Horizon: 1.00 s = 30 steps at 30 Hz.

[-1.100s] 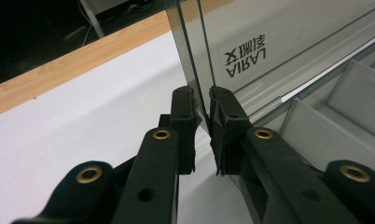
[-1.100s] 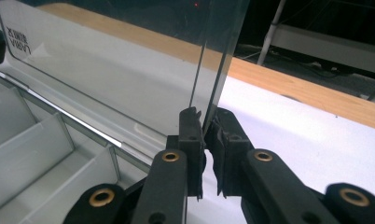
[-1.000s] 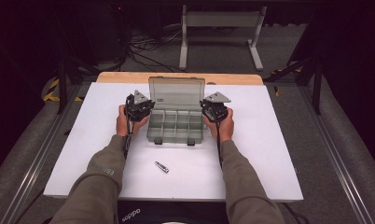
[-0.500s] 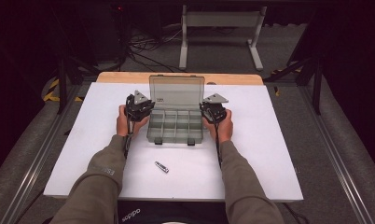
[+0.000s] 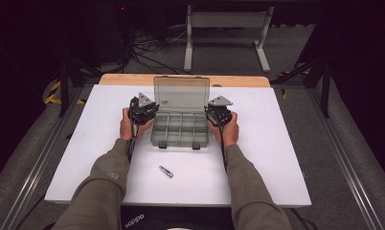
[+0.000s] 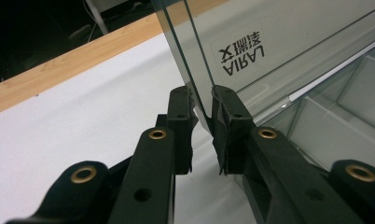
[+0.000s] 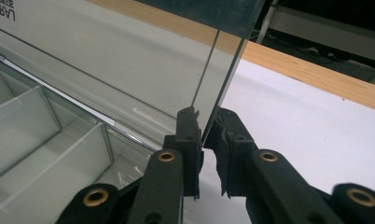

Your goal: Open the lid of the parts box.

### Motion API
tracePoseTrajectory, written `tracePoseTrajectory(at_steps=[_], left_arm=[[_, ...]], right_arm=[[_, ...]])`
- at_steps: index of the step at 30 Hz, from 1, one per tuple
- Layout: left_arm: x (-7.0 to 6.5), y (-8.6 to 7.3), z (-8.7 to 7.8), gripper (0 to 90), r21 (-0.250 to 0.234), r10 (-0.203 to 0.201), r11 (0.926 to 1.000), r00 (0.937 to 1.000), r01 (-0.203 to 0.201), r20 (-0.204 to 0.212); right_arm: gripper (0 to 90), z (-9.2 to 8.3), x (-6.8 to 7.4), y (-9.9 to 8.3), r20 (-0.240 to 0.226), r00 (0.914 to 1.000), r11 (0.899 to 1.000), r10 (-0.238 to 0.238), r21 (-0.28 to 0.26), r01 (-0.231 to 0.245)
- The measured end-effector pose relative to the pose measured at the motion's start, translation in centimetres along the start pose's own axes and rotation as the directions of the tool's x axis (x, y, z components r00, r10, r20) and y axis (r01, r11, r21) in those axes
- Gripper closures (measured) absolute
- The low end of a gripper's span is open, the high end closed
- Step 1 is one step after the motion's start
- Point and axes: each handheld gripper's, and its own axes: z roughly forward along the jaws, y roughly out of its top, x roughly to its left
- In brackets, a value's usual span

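Observation:
A clear plastic organizer box [image 5: 180, 130] with several empty compartments sits mid-table, its lid [image 5: 181, 94] standing upright at the back. My left gripper [image 5: 145, 109] is at the lid's left edge and my right gripper [image 5: 216, 111] at its right edge. In the left gripper view the left gripper [image 6: 202, 100] is shut on the lid [image 6: 269, 42], one jaw on each face of its side rim. In the right gripper view the right gripper [image 7: 203, 122] pinches the lid [image 7: 129, 60] the same way. Compartments [image 7: 31, 130] lie open below.
A small metallic cylinder [image 5: 165, 171] lies on the white tabletop [image 5: 277, 158] in front of the box, between the forearms. A wooden strip [image 5: 123, 79] runs along the table's far edge. Beyond it are a dark floor, cables and a metal stand [image 5: 226, 28].

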Motion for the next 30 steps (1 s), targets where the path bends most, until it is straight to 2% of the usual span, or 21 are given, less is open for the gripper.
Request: tracePoseTrajectory(at_steps=[19,26,30], left_arm=[[-0.13,0.1,0.12,75.0,0.006,0.023,0.9997,0.9994,-0.023,-0.027],[-0.12,0.0,0.23,74.5,0.019,0.023,0.9996,0.9993,-0.023,-0.028],[-0.02,0.2,-0.03,74.0,0.029,0.047,0.9985,0.9985,-0.046,-0.027]], right_arm=[[77.7,-0.02,0.47,0.14,0.044,0.9985,0.999,-0.032,0.009,0.032],[79.1,0.0,0.43,0.03,0.043,0.9986,0.999,-0.032,0.029,0.031],[77.1,-0.17,0.24,0.09,0.035,0.999,0.999,-0.028,0.033,0.027]])
